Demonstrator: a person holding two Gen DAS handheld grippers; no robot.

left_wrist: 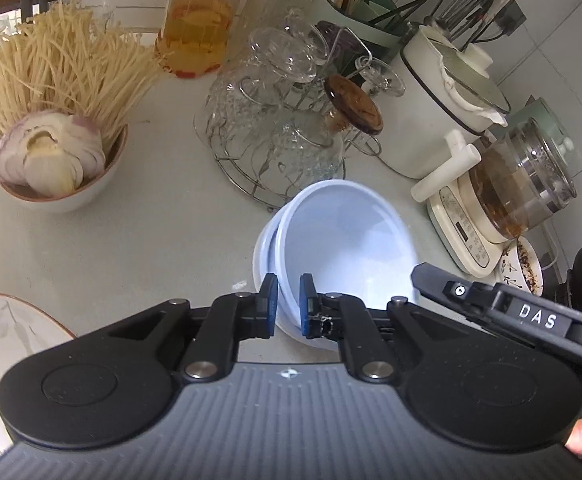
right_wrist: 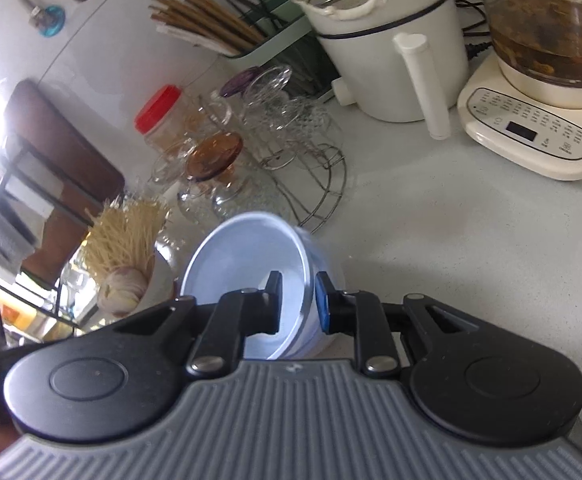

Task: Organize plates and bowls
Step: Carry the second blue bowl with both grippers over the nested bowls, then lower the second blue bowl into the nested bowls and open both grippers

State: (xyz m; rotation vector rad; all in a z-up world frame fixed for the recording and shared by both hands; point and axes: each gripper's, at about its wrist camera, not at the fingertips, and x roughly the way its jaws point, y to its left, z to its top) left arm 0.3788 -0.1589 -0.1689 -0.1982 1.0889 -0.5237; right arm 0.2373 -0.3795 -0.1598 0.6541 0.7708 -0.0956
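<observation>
Nesting step in hand, by look of it: two pale blue bowls (left_wrist: pixel 343 232) tilted, one inside other, low over grey counter (left_wrist: pixel 131 240).
Glass rack (left_wrist: pixel 275 136) at 12 o'clock from bowls; onion bowl (left_wrist: pixel 57 168) at 10; kettle base (left_wrist: pixel 463 224) at 2; plate (left_wrist: pixel 15 320) at 8.
Left gripper (left_wrist: pixel 288 306): jaws narrow, clamped on near rim at 6 o'clock.
Right gripper (right_wrist: pixel 299 302): jaws narrow, straddling bowl rim at 3 o'clock; grip or slack, cannot tell.
Next: level stack, seat inner bowl, lower onto counter, then release.

Two nested pale-blue bowls (left_wrist: pixel 343 236), tilted
</observation>
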